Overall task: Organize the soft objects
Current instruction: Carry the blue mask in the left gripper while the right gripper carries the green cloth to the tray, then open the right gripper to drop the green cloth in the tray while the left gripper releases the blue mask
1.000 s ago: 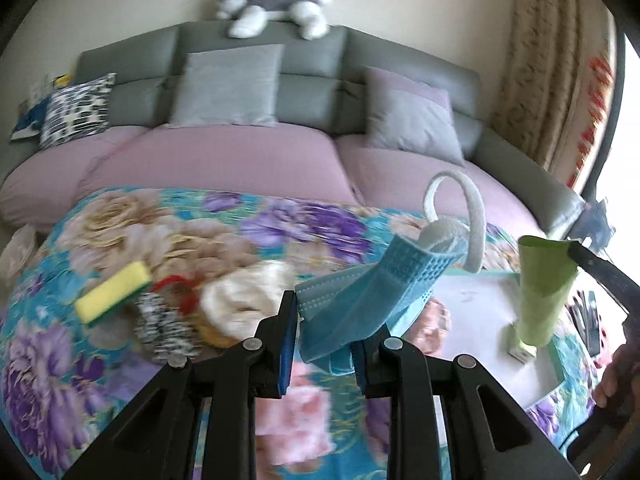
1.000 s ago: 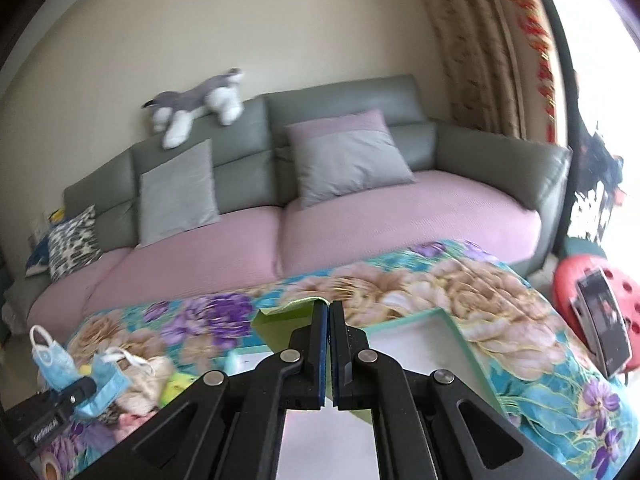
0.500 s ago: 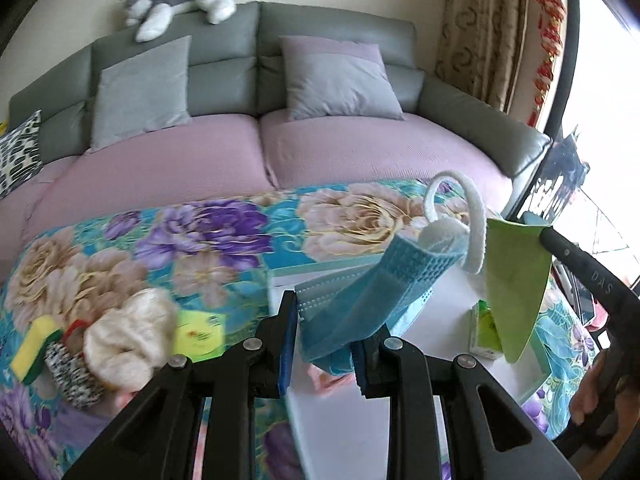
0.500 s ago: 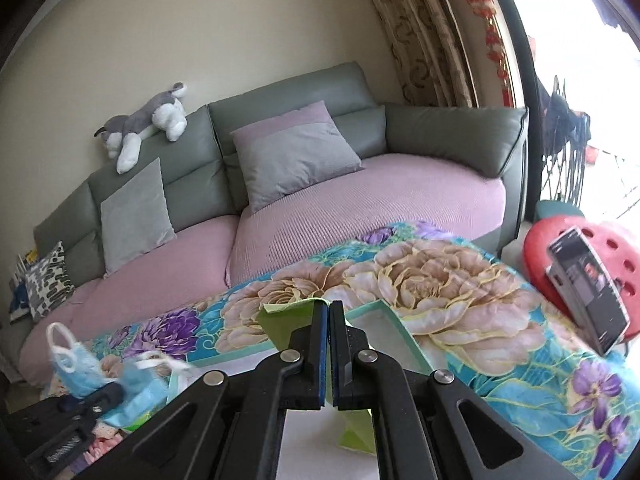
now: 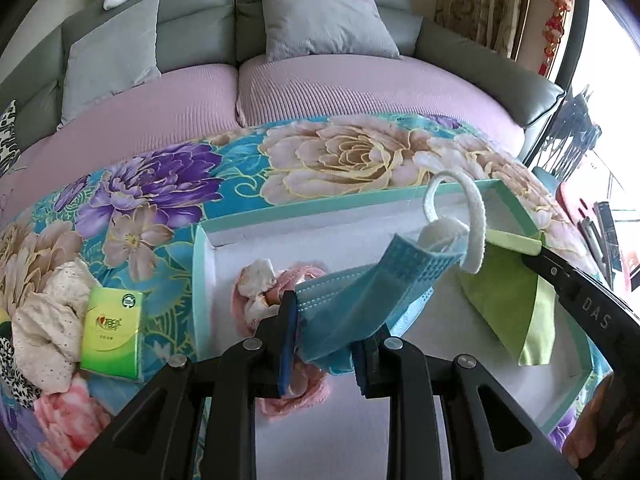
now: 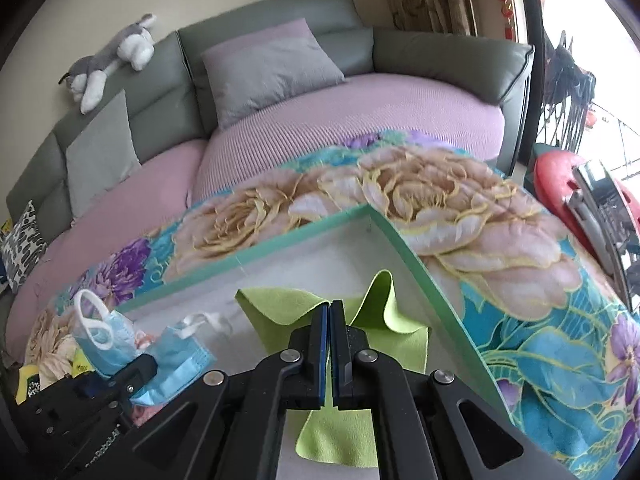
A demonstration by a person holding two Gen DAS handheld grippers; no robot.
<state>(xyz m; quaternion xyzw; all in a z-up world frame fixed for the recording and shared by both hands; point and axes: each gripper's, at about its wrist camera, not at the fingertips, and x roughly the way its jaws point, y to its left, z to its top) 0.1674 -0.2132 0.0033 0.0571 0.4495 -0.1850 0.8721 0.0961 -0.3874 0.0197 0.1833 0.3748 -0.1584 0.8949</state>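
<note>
My left gripper [image 5: 326, 336] is shut on a bunch of blue face masks [image 5: 384, 280] with white ear loops, held over the white tray with the teal rim [image 5: 320, 204]. A pink and white cloth [image 5: 260, 284] lies in the tray under it. My right gripper [image 6: 330, 350] is shut on a lime green cloth [image 6: 280, 304], which hangs into the tray's right corner [image 6: 368, 210]. In the left wrist view the same green cloth [image 5: 512, 304] dangles from the right gripper's black arm. The blue masks [image 6: 108, 340] show at the left of the right wrist view.
A green tissue packet [image 5: 112, 332], a cream lace cloth [image 5: 44, 312] and a black-and-white spotted piece [image 5: 12, 368] lie left of the tray on the floral cover. Behind is a sofa with grey cushions [image 5: 324, 20] and a plush toy [image 6: 108, 60]. A red stool [image 6: 560, 176] stands right.
Both grippers have come down and forward over the tray. The left one swung right from the loose pile to above the tray, still holding the masks; the green cloth now hangs inside the tray.
</note>
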